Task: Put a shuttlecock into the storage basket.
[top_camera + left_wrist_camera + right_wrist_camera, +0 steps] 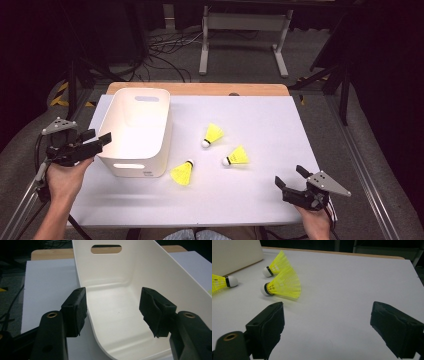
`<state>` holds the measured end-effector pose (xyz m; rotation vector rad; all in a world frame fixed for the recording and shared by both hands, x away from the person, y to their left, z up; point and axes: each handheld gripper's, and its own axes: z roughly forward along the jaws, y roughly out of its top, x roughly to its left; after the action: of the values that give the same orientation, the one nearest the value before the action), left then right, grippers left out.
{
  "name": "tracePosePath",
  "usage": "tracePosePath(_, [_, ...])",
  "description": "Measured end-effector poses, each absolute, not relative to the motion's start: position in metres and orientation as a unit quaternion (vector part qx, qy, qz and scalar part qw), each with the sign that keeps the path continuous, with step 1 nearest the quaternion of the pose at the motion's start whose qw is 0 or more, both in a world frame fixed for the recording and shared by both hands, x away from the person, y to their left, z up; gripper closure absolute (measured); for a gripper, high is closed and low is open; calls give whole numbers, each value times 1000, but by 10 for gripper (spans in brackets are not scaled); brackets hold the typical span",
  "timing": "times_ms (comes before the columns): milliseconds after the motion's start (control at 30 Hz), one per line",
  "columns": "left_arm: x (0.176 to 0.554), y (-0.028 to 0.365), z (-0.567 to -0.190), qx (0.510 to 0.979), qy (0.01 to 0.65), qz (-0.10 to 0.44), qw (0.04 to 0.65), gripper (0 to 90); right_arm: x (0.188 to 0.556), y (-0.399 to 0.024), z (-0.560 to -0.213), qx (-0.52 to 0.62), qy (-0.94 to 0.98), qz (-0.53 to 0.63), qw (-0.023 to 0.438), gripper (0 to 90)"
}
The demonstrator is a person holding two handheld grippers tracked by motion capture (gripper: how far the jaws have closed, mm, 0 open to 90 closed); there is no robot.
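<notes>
The work in hand is judged to be the gathering of three yellow shuttlecocks into the white bin (136, 131), which stands on the left part of the white table (260, 195) and is seen to be empty in the left gripper view. The left gripper (99, 140) is held at the bin's near left corner with its jaws apart and nothing between them; one jaw is seen just outside the wall and the other over the bin's inside. The right gripper (289, 176) is held low near the table's near right corner, its jaws wide and bare. The shuttlecocks lie on their sides to the right of the bin: the near shuttlecock (183, 172) just beside its front corner, the middle shuttlecock (236, 157) closest to the right gripper, and the far shuttlecock (213, 134) beyond it. For a clean pick, the middle one is best taken first by the right gripper, with the jaws closed on the white cork end rather than on the mesh skirt (the skirt would probably crush or spring away). The jaws should be brought down astride it and closed gently, since so light a thing is easily nudged into rolling. The bin may be steadied by the left gripper meanwhile.
</notes>
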<state>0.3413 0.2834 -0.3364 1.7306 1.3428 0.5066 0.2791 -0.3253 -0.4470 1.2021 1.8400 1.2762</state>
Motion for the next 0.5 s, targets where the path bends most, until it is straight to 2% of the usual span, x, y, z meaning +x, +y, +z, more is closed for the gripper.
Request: tracePosePath(500, [346,255,-333,716,513,181,439,398,279,-325,-447,451,693,479,295,127])
